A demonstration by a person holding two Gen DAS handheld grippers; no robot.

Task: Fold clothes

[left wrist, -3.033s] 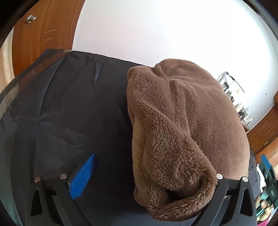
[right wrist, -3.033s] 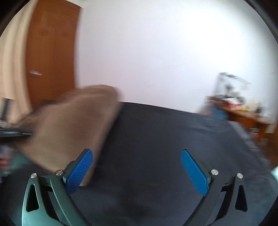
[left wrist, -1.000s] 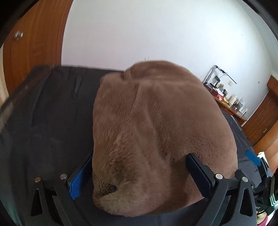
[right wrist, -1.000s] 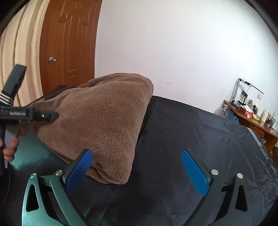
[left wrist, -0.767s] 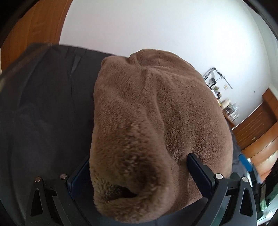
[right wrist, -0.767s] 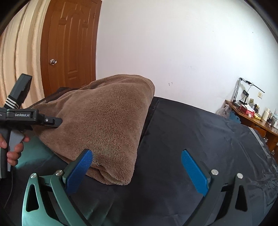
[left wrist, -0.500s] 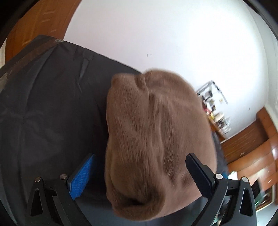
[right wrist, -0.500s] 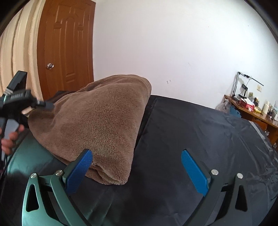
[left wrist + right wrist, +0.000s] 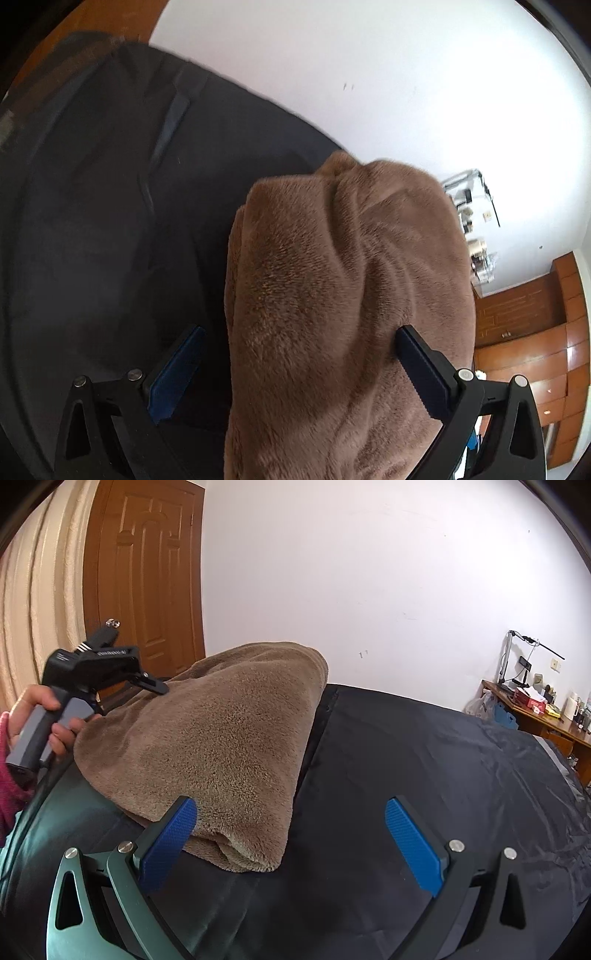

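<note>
The left gripper (image 9: 295,369) stood wide, and the near end of the brown fleece garment (image 9: 343,295) bulged up between its two fingers; the pads did not press the cloth together. In the right wrist view this same gripper (image 9: 147,681) was seen from the side at the far left end of the garment, held by the person's left hand (image 9: 40,716), which wore a pink sleeve. Whether its fingers touched the fleece there, I cannot tell.

The right gripper (image 9: 291,838) was also spread wide and held nothing. Its left blue pad (image 9: 170,834) was just beside the near folded corner of the garment, while its right pad (image 9: 413,849) was over bare cloth, well apart from the fleece.

The largest thing in both views was the black sheet (image 9: 424,760) that covered the bed; it was wrinkled and a little shiny toward the right. The brown fleece garment (image 9: 221,746) lay on it as a thick folded bundle, on the left part of the bed, with the doubled edge showing at its near corner.

Behind the bed was a white wall (image 9: 351,572). To the left stood a brown wooden door (image 9: 147,572) and beside it a cream curtain (image 9: 40,609). At the far right a wooden desk (image 9: 535,716) carried small things, too small to name, and a thin lamp (image 9: 517,653) rose above it.
</note>
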